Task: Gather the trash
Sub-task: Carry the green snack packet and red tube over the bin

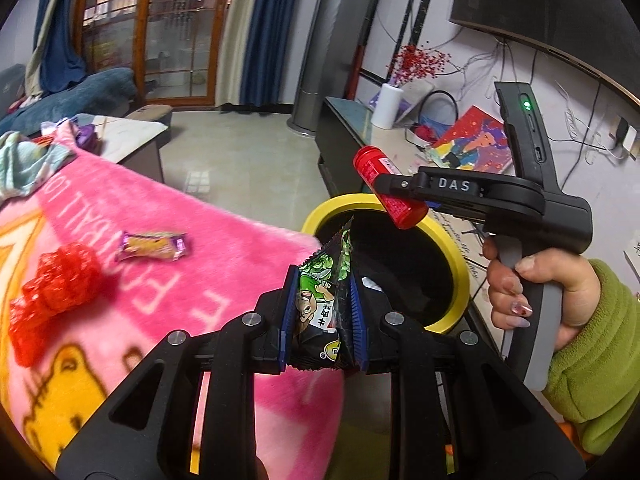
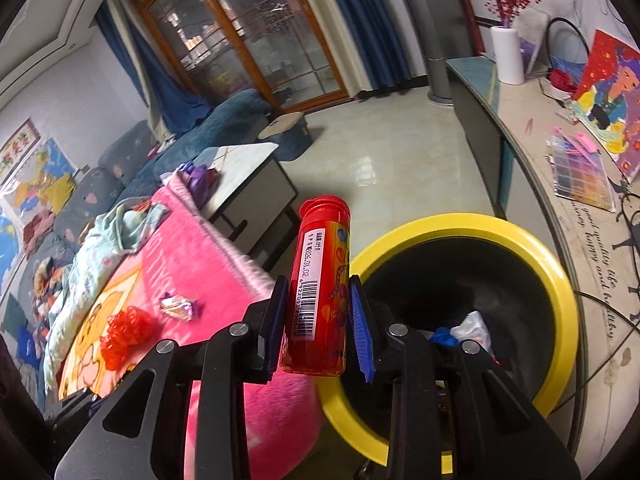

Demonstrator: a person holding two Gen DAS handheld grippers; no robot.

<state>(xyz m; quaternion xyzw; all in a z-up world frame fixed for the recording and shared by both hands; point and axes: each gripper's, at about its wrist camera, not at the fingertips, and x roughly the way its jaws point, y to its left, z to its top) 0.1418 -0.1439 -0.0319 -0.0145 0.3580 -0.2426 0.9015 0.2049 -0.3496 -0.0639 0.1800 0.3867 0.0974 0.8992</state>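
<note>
Two pieces of trash carried to the bin, not yet dropped.

Green snack wrapper [image 1: 320,300] pinched in left gripper [image 1: 322,312], red candy tube [image 2: 322,284] clamped in right gripper [image 2: 320,312], both near yellow-rimmed bin [image 2: 560,280]; purple candy [image 1: 154,245] and red crumpled plastic [image 1: 52,284] left on pink blanket [image 1: 180,216].

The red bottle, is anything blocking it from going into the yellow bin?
Nothing visible. The right gripper holds the red bottle by the yellow bin, whose mouth is open with only some trash at the bottom.
</note>
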